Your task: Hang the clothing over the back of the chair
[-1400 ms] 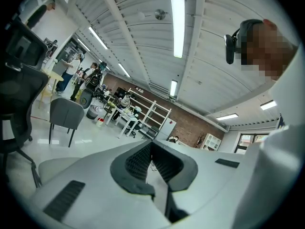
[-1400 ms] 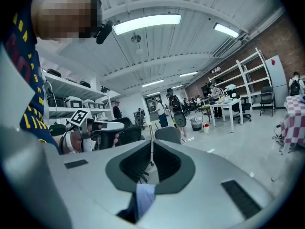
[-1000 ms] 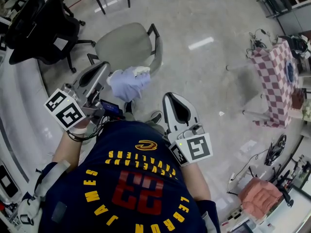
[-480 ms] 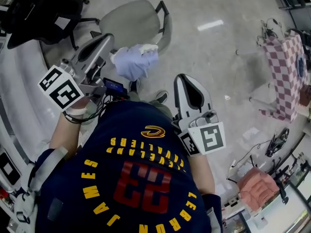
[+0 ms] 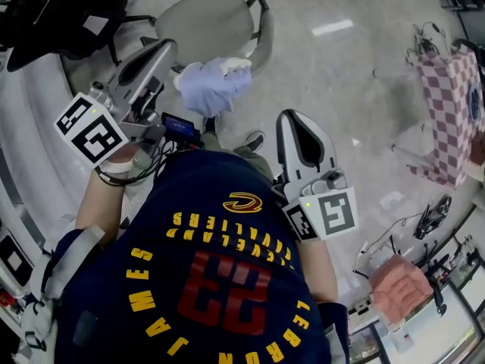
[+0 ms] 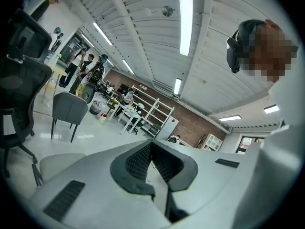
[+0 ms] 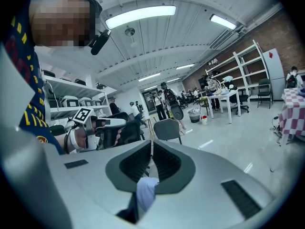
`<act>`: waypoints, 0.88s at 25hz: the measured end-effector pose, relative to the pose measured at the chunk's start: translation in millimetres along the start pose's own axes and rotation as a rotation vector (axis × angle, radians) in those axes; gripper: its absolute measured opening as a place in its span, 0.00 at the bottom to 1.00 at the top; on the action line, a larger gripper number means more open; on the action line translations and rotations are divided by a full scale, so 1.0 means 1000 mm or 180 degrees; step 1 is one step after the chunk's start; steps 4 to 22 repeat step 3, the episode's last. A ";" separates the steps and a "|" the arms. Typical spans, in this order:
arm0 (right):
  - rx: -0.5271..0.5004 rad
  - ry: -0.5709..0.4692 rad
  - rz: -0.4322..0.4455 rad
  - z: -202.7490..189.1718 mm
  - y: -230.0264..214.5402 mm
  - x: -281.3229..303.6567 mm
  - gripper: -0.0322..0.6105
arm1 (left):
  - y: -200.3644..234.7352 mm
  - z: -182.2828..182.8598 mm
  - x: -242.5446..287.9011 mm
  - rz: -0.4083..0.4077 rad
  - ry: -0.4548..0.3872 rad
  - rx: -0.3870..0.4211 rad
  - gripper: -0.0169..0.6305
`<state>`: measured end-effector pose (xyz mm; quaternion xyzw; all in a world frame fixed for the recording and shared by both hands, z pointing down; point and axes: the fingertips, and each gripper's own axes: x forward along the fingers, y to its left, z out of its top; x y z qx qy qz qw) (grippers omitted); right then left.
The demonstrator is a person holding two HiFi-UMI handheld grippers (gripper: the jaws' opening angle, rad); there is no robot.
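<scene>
Clothing (image 5: 212, 86) bunched at near edge of chair (image 5: 220, 17), long axis left to right, ahead of and between both tools; whether resting on chair back not determinable. Left tool (image 5: 170, 48) nearer, just beside it, jaws together, nothing clamped. Right tool (image 5: 291, 117) apart from it, jaws together; pale cloth glimpsed through gap behind pads, judged not pinched.

You're in an open lab or workshop hall, not a home. There's a polished concrete floor (image 5: 326, 89) and a brick wall (image 7: 286, 35) at the right of the right gripper view, with white metal shelving (image 7: 247, 67) against it. Strip lights (image 7: 140, 14) hang under a ribbed ceiling (rather industrial). You also have a white counter (image 7: 228, 95), a black office chair (image 5: 61, 14) and tangled cables (image 5: 430, 220) at lower right.
</scene>
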<state>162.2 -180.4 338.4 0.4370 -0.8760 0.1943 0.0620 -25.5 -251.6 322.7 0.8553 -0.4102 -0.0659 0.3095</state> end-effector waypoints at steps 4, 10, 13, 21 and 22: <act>0.0026 0.0011 -0.0001 0.001 -0.003 0.003 0.08 | 0.003 0.001 0.003 0.0000 0.0008 -0.0012 0.03; 0.0026 0.0011 -0.0001 0.001 -0.003 0.003 0.08 | 0.003 0.001 0.003 0.0000 0.0008 -0.0012 0.03; 0.0026 0.0011 -0.0001 0.001 -0.003 0.003 0.08 | 0.003 0.001 0.003 0.0000 0.0008 -0.0012 0.03; 0.0026 0.0011 -0.0001 0.001 -0.003 0.003 0.08 | 0.003 0.001 0.003 0.0000 0.0008 -0.0012 0.03; 0.0026 0.0011 -0.0001 0.001 -0.003 0.003 0.08 | 0.003 0.001 0.003 0.0000 0.0008 -0.0012 0.03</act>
